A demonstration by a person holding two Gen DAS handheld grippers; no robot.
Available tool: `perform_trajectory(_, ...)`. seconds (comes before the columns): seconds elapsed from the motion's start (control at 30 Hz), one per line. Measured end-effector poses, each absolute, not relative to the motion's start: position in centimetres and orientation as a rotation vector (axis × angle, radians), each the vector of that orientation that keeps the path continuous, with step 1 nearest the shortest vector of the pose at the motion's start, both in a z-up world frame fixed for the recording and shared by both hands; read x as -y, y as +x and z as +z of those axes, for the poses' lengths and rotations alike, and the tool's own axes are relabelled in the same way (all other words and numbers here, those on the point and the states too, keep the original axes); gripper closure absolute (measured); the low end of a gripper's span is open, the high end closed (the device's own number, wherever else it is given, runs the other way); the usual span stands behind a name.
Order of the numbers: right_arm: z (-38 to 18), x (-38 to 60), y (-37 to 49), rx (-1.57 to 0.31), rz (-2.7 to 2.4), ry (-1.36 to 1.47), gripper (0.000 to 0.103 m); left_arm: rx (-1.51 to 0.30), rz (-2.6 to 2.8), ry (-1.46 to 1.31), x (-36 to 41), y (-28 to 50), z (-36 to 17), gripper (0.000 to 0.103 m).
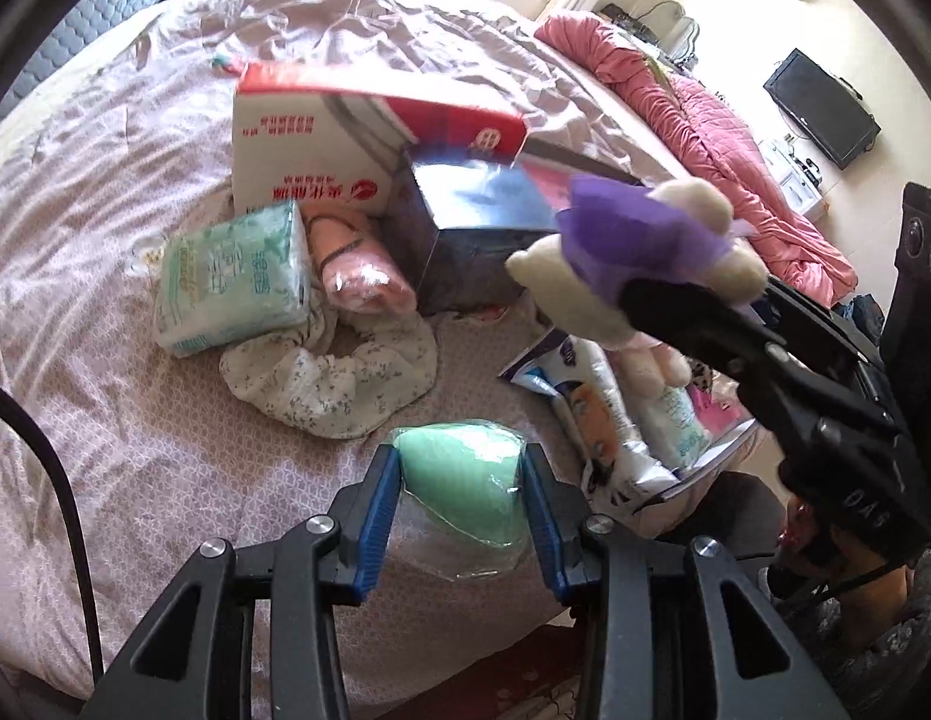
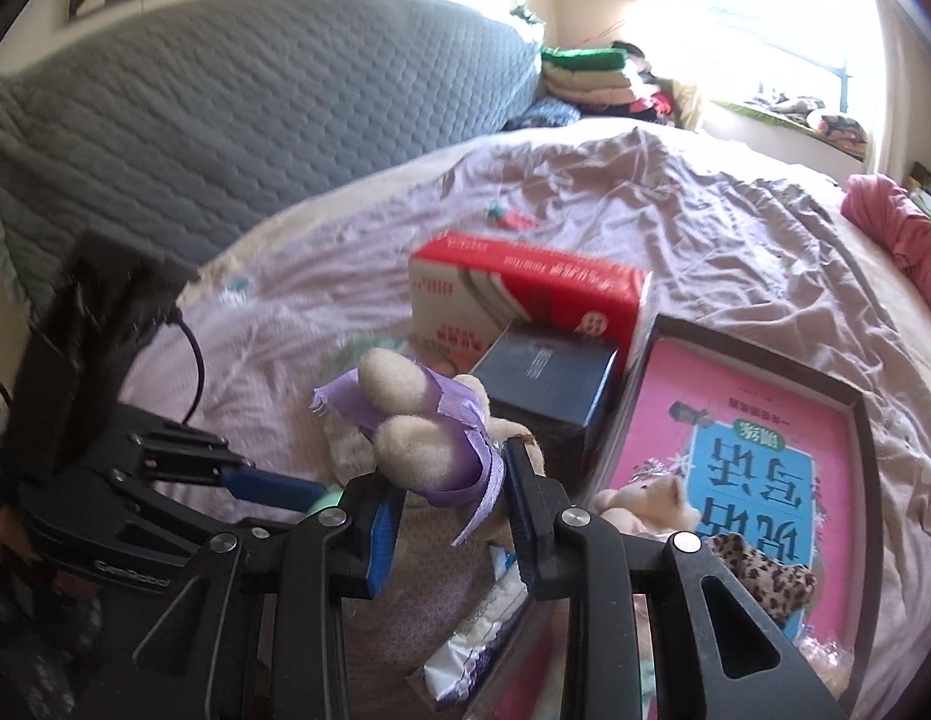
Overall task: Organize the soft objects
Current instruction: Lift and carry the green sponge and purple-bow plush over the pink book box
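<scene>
Tissue pack (image 1: pixel 231 282) left of rolled towel (image 1: pixel 360 267), carton (image 1: pixel 321 144) behind both, on bed (image 1: pixel 105 180)

Sunlit bedroom — rumpled bed (image 1: pixel 135 192), quilted headboard (image 2: pixel 255 120)

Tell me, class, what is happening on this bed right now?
A person is sorting soft things on a bed with two handheld grippers. The left gripper is shut on a mint-green sponge in clear wrap. The right gripper is shut on a cream plush toy with a purple ribbon, lifted above the bed. Tissue packs, a floral cloth and boxes lie nearby.
</scene>
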State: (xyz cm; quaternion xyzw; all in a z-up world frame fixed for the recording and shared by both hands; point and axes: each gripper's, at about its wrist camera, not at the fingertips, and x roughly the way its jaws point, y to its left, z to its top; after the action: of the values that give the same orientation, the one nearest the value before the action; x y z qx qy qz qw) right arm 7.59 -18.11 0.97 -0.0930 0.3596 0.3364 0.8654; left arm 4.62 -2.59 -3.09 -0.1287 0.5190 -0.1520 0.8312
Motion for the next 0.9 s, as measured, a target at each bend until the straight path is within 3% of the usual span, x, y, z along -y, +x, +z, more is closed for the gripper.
perform_trajectory(0.9, 9.1, 29.3, 5.6, -0.544, 0.489, 0.038, 0.070, -0.909, -0.416, -0.156, 10.3, 5.1, 6.6, 0.062)
